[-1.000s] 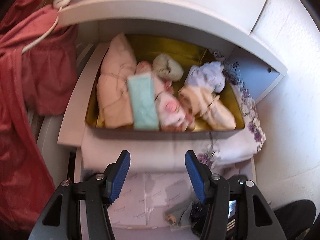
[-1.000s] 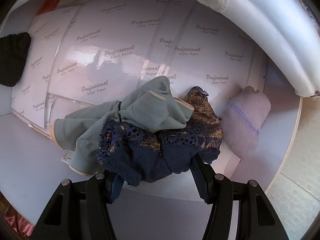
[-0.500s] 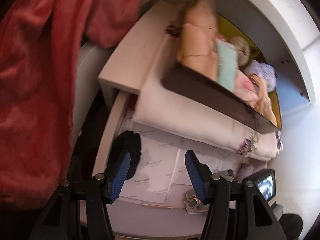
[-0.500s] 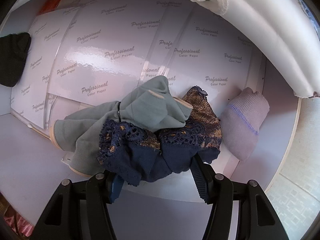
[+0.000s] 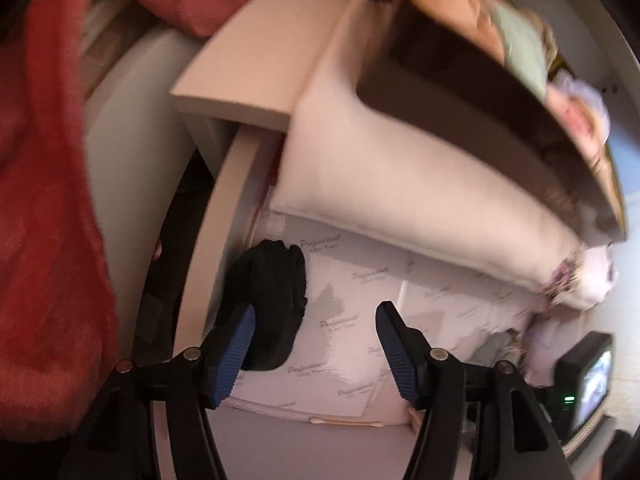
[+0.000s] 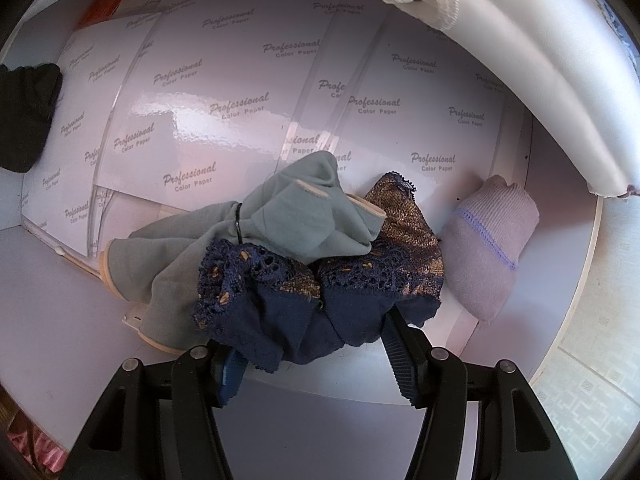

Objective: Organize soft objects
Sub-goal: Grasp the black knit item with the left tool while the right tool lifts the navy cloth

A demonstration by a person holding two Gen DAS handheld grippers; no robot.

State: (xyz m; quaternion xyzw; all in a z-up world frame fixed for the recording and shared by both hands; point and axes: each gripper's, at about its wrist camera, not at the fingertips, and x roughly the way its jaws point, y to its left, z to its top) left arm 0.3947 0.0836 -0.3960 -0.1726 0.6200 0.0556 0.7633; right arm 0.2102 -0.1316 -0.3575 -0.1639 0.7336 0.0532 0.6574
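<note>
My left fingers [image 5: 314,344] point steeply down, just opened wider, empty; one black sock [image 5: 272,304] at ten o'clock. My right fingers [image 6: 314,356] grip one navy lace garment [image 6: 312,292].

Lace garment [image 6: 320,300] on green garment [image 6: 224,248], rolled sock [image 6: 492,240] to their right

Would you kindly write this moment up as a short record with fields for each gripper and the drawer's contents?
left gripper: open, nothing between the pads, jaws just opened wider
black sock bundle: ahead of the left gripper's left finger
right gripper: around the navy lace garment; grip unclear
grey-green garment: lies against the navy one
lilac sock roll: apart, to the right
drawer lining: printed paper sheets
</note>
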